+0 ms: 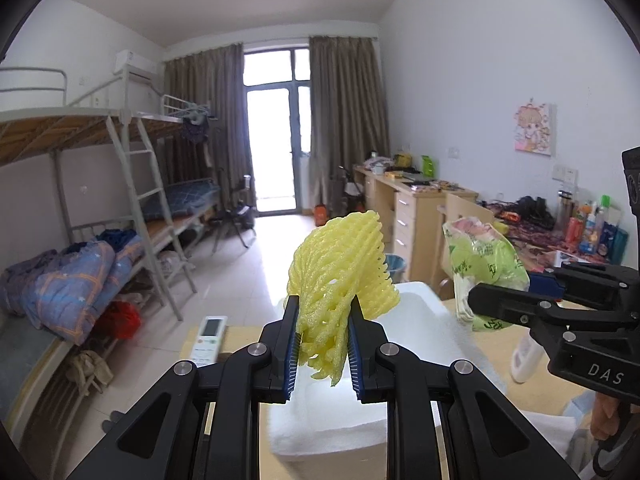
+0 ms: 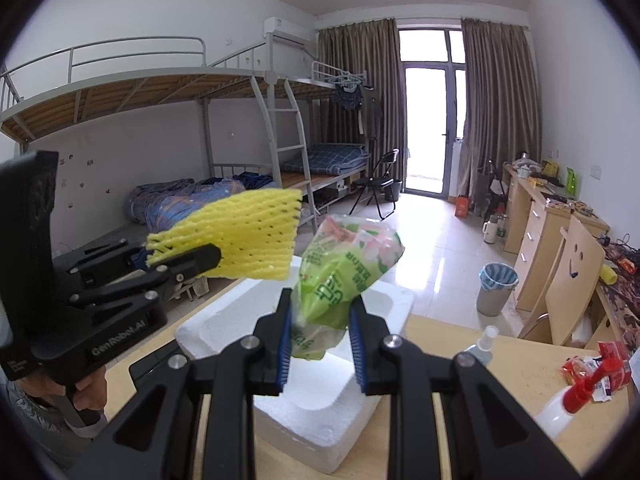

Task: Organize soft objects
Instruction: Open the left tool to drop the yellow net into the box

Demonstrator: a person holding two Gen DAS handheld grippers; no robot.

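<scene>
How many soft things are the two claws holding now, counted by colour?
Yellow: 1, the foam net in the left claw.
Green: 1, the plastic bag in the right claw.
Total: 2, both held in the air above the white foam box.

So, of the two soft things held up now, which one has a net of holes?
The yellow foam net, held in the left tool. Its mesh is open lattice; the green plastic packet in the right tool is smooth printed film.
</scene>
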